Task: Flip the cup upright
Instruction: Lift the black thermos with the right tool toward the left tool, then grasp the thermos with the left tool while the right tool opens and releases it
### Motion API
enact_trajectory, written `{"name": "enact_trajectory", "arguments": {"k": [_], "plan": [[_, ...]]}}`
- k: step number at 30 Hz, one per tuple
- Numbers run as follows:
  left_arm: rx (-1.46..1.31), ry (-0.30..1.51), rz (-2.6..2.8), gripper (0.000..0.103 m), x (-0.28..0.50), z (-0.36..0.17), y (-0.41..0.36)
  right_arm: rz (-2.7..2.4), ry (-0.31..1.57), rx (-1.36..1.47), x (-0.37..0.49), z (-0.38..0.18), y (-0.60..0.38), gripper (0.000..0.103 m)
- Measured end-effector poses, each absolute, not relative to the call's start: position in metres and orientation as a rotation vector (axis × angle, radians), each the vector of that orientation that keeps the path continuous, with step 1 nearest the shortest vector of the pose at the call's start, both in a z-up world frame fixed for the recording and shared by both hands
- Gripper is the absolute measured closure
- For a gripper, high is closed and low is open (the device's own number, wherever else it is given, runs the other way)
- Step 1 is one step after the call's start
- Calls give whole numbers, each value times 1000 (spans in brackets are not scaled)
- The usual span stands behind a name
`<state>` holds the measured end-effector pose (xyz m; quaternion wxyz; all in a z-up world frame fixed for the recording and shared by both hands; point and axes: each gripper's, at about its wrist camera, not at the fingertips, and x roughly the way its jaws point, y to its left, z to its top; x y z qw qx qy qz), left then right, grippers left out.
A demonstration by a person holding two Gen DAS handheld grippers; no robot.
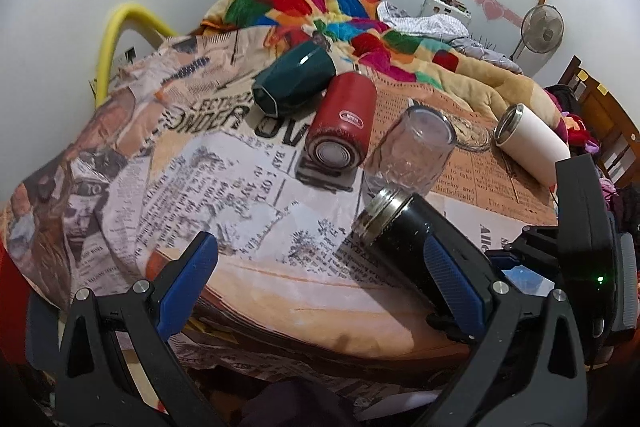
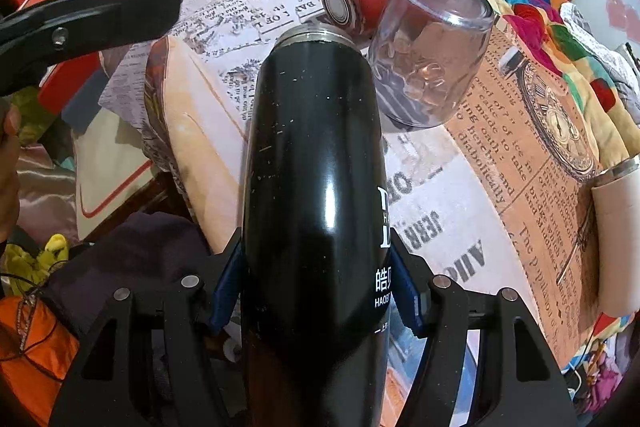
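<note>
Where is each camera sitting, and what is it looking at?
Left wrist: sits on the left gripper, which is open, looking across the newspaper-print cloth at five cups; its own two blue-padded fingers show.
Right wrist: sits on the right gripper, looking along the black cup clamped between its fingers.
Shared: black cup, glass cup, red cup, and each view shows the other gripper.

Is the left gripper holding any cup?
No, the left gripper is open and holds nothing; only the right gripper clamps the black cup.
</note>
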<state>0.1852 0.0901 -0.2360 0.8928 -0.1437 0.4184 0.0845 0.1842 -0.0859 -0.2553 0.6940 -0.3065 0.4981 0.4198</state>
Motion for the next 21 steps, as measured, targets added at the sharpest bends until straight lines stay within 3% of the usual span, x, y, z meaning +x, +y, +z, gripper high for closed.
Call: {"name": "enact_trajectory", "arguments": {"k": [12,21], "plan": [[-311,899,160,0,186,-241,80,904,1167,-619,185,-256,-99,41],[-391,959,81,0,190,-247,56,874,1097,-602,167,-226,-123,41]]}}
